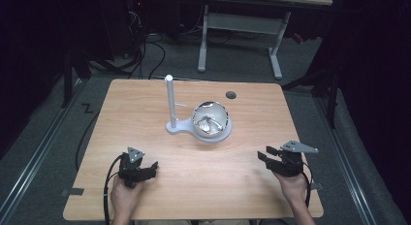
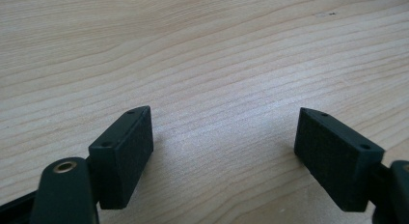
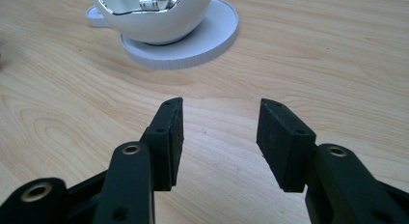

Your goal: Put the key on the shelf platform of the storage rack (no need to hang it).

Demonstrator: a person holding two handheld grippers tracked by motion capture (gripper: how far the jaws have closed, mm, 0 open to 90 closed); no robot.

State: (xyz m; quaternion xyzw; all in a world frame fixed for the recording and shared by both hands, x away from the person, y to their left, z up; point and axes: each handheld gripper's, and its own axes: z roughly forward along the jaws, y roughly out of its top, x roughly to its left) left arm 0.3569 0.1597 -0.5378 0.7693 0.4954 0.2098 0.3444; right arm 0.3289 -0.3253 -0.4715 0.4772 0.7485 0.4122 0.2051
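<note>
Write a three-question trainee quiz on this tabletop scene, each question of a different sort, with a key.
1. True or false: the shiny bowl sits on the round part of the white stand.
2. Multiple choice: what is between the jaws of the right gripper? A) the bowl B) nothing, with bare table behind C) a cable
3. Fill in: the white post rises at the bowl's ____ side in the high view.

Key:
1. True. The bowl rests on the stand's disc.
2. B. The jaws stand apart with nothing in them, like those of the left gripper.
3. Left.
</note>
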